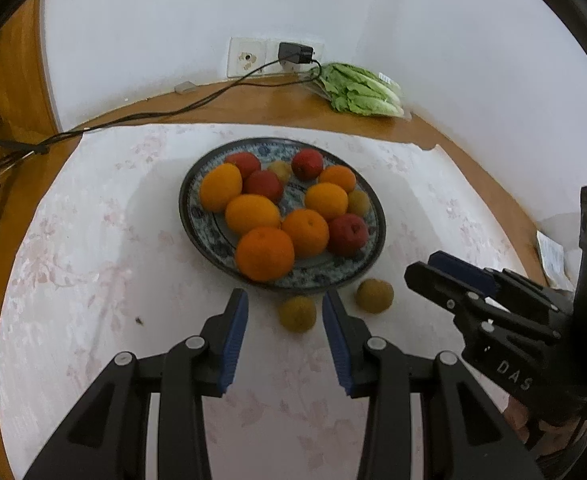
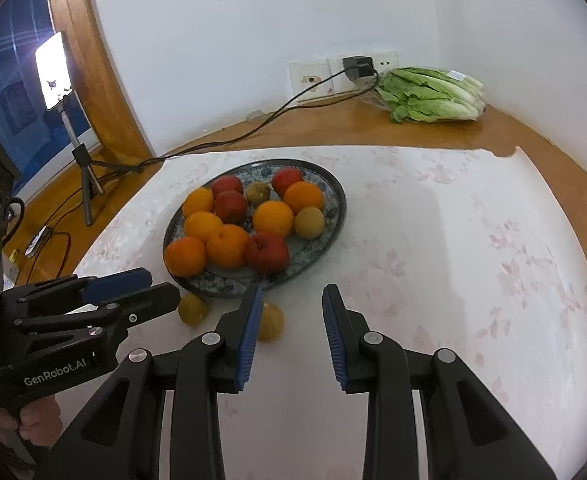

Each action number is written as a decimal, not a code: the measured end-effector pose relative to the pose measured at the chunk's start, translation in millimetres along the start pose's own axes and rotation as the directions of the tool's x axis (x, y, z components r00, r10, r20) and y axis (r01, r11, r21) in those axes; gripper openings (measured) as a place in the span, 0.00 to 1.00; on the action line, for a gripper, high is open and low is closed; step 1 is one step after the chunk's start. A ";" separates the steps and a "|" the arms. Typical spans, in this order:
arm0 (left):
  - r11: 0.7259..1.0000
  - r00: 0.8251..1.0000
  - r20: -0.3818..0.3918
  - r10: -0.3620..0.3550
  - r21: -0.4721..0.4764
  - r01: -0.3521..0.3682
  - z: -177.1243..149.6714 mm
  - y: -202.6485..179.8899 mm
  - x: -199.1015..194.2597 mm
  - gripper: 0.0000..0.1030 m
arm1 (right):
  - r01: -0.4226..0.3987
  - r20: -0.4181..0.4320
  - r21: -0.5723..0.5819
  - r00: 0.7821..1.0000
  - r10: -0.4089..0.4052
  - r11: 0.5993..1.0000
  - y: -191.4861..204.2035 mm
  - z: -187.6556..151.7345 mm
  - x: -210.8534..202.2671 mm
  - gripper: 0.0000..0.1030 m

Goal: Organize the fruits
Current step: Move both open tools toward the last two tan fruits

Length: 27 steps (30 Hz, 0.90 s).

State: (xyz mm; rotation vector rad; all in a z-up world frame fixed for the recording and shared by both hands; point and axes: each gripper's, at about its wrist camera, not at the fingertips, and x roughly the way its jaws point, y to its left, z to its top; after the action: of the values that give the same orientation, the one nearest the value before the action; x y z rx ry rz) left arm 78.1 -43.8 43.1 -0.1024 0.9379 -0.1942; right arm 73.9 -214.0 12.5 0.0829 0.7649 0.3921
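Left wrist view: the left claw (image 1: pixel 284 312) stands open and empty over a white cloth (image 1: pixel 93 280) on a wooden surface (image 1: pixel 253 96). A small brownish-yellow fruit (image 1: pixel 298 313) lies on the cloth just beyond the claw's tips, between them in line of sight but not touched. A second small fruit (image 1: pixel 374 295) lies near it to the right. Both sit just in front of a patterned plate (image 1: pixel 187 204) that holds oranges (image 1: pixel 264 254), red apples (image 1: pixel 347 234) and two more small brownish fruits. The right claw (image 1: pixel 429 270) reaches in from the right edge with its jaws close together, nothing between them. Lettuce (image 1: pixel 359 90) lies at the back by a wall socket with a black plug (image 1: pixel 295 53).

Right wrist view: the right claw (image 2: pixel 292 308) shows a plain gap between its blue pads (image 2: pixel 249 340) and holds nothing. One small fruit (image 2: pixel 271 321) lies partly hidden behind its left pad. The other small fruit (image 2: pixel 192 309) lies left of that, just beside the plate's (image 2: pixel 333 208) rim. The left claw (image 2: pixel 161 290) comes in from the left, held by a hand (image 2: pixel 33 424), its tips above that fruit. A phone (image 2: pixel 53 70) glows on a stand by the window.
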 end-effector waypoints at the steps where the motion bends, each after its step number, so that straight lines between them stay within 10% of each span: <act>1: 1.000 1.000 -0.005 0.000 0.003 0.000 -1.8 -1.3 1.4 0.39 | 0.003 -0.001 0.005 1.000 -0.003 1.000 -1.4 -1.9 -0.3 0.31; 27: 0.999 0.999 -0.039 0.031 0.031 -0.030 -8.4 -12.0 26.7 0.23 | -0.004 -0.033 0.073 0.999 0.007 0.997 -17.9 -21.2 9.9 0.32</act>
State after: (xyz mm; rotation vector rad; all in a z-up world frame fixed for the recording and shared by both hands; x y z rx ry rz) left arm 85.2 -61.1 19.1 -0.0566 0.9752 -0.1826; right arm 71.4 -228.3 -13.1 0.1476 0.8123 0.3713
